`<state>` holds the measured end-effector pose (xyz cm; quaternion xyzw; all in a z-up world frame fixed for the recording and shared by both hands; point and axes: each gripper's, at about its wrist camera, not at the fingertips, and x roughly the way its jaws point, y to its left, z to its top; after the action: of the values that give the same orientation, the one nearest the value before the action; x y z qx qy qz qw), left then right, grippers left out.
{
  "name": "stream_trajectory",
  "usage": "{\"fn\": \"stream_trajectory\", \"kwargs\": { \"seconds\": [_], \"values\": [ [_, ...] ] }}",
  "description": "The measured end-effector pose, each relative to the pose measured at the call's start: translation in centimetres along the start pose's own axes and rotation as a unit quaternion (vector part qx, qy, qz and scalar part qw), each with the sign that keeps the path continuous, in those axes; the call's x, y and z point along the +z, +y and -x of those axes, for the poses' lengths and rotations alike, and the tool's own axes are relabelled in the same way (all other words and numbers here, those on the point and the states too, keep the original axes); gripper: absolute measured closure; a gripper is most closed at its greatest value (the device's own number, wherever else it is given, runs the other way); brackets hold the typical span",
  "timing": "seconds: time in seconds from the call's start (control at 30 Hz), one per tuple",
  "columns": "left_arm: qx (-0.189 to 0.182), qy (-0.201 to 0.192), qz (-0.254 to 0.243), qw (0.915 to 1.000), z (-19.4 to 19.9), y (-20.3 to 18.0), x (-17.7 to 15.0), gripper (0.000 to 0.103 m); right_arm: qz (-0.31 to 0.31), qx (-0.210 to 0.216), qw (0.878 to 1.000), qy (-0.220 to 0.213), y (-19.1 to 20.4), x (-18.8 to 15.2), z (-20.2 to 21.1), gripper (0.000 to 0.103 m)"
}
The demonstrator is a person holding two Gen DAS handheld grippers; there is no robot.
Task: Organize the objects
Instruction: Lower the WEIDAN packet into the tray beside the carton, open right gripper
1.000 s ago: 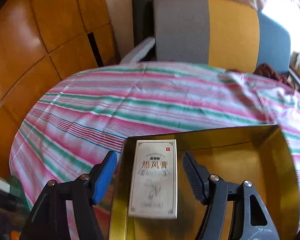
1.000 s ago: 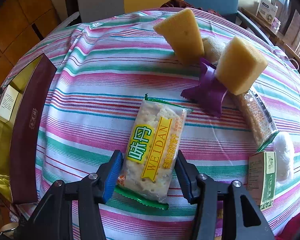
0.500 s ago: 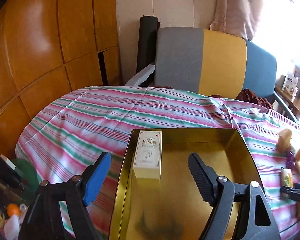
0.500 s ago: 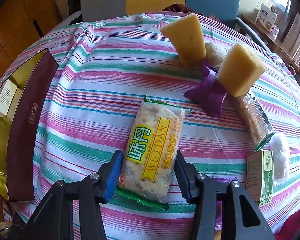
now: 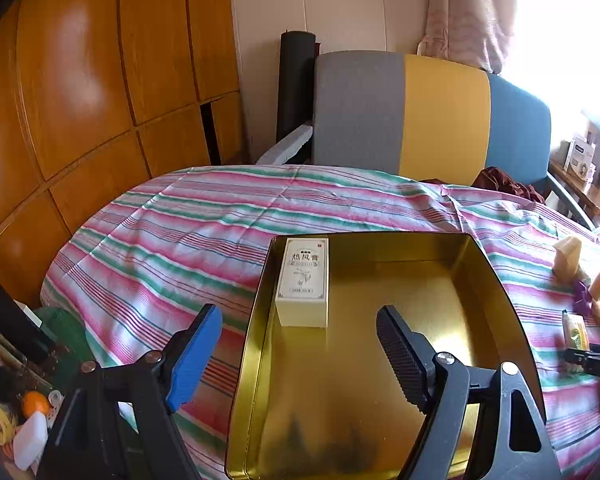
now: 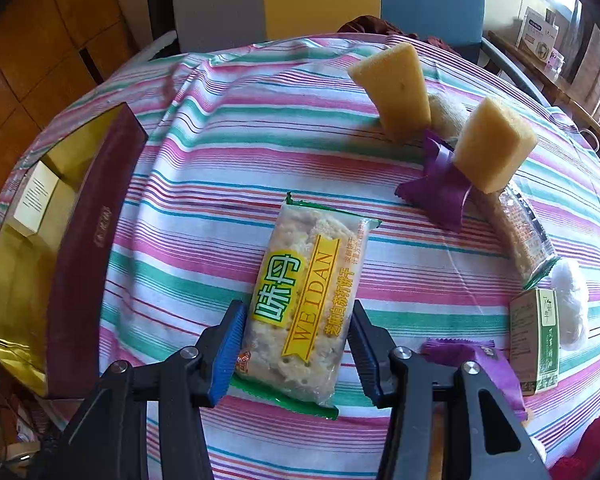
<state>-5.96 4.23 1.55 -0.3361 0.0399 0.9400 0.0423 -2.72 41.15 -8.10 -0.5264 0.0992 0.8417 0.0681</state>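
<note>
Gold tin (image 5: pixel 496 280), open and shiny inside, sits on the striped cloth of the table (image 5: pixel 188 232), and its near edge is cut off below the left wrist view. A cream box (image 5: pixel 303 280) stands against the tin's far left wall; its print is too small to read. The left claw (image 5: pixel 300 356) hangs over the tin's left rim, its jaws having just been opening, wide apart with nothing between them. In the right wrist view the right claw (image 6: pixel 296 344) is closed on the lower half of a cracker packet (image 6: pixel 308 292), both pads pressing its sides; whether the packet touches the cloth I cannot tell. Two yellow sponges (image 6: pixel 392 88) partly hide a purple wrapper (image 6: pixel 440 188) and a long clear snack packet (image 6: pixel 524 232). A green box (image 6: pixel 536 336) lies near the right edge.
</note>
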Motion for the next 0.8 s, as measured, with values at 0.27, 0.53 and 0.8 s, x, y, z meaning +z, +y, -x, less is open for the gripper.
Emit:
{"fn": "stream_trajectory", "kwargs": {
  "seconds": [0.27, 0.53, 0.8],
  "values": [
    [0.001, 0.004, 0.0, 1.0, 0.1, 0.1, -0.6, 0.023, -0.007, 0.021, 0.999, -0.027, 1.6, 0.2, 1.9, 0.052],
    [0.001, 0.008, 0.0, 1.0, 0.1, 0.6, -0.9, 0.023, 0.019, 0.07, 0.994, -0.08, 6.3, 1.9, 6.2, 0.052],
    [0.022, 0.023, 0.015, 0.9994, 0.2, 3.3, -1.4, 0.023, 0.106, 0.156, 0.98, -0.06, 16.7, 3.7, 6.3, 0.052]
  ]
}}
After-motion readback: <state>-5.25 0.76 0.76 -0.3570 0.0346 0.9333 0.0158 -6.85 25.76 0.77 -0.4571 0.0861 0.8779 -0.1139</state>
